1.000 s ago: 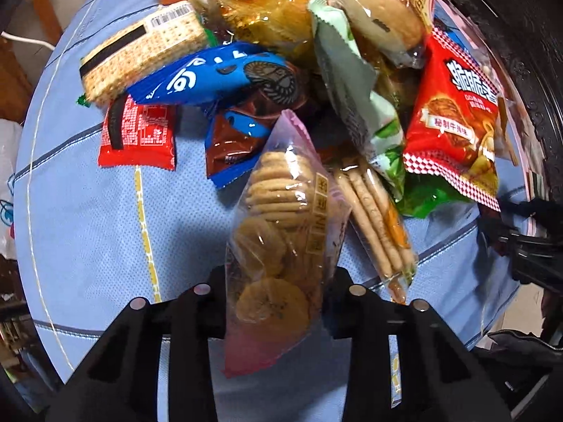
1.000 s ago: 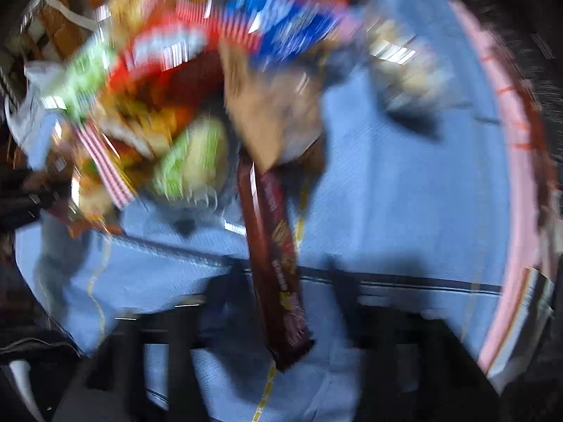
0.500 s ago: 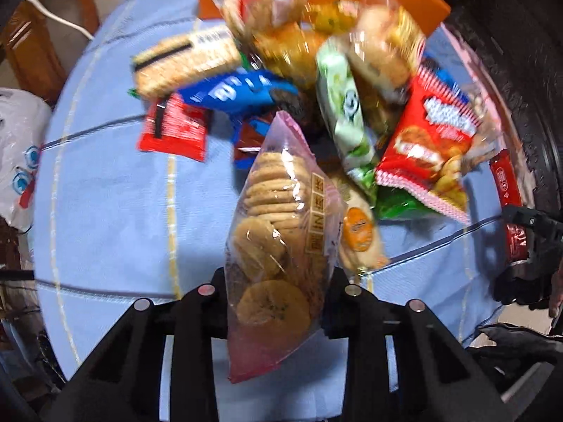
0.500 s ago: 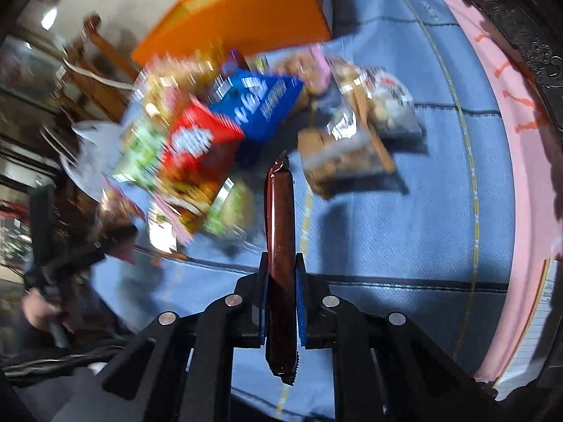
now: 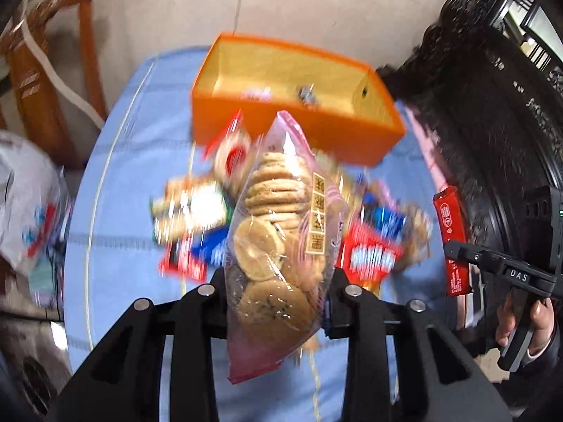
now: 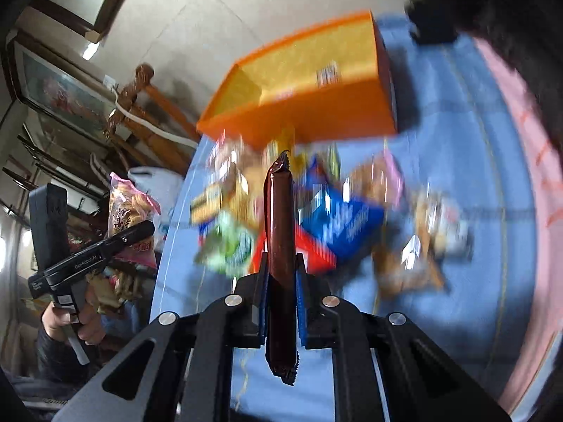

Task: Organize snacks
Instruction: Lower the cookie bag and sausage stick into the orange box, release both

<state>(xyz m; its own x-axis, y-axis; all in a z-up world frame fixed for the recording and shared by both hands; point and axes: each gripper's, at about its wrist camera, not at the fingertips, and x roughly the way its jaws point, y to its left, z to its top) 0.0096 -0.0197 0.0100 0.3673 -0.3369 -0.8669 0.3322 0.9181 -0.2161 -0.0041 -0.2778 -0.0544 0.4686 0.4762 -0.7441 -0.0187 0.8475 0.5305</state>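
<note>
The left gripper (image 5: 278, 302) is seen clamped on a clear, pink-edged bag of round biscuits (image 5: 278, 246), which is held up off the table, above the snack pile (image 5: 369, 242) and short of the orange box (image 5: 299, 133); the bag is judged light but fragile, its film slippery and loosely filled, so it is best pinched low across the stacked biscuits, as it is here, and with little squeeze; a yellow strip of Chinese characters is visible on its side, not legible with confidence. The right gripper (image 6: 283, 277) is closed on a slim dark-brown bar (image 6: 279, 232), gripped near its lower half and standing upright, also lifted clear of the blue tablecloth (image 6: 475, 176); it is judged stiff enough to hold by the middle, though glossy and apt to slide; from the left wrist view its other face shows red with print too small to read. "DAS" is read on the right gripper's arm, "GenRobot.AI" on the left's; wrappers in the pile are blurred.
</note>
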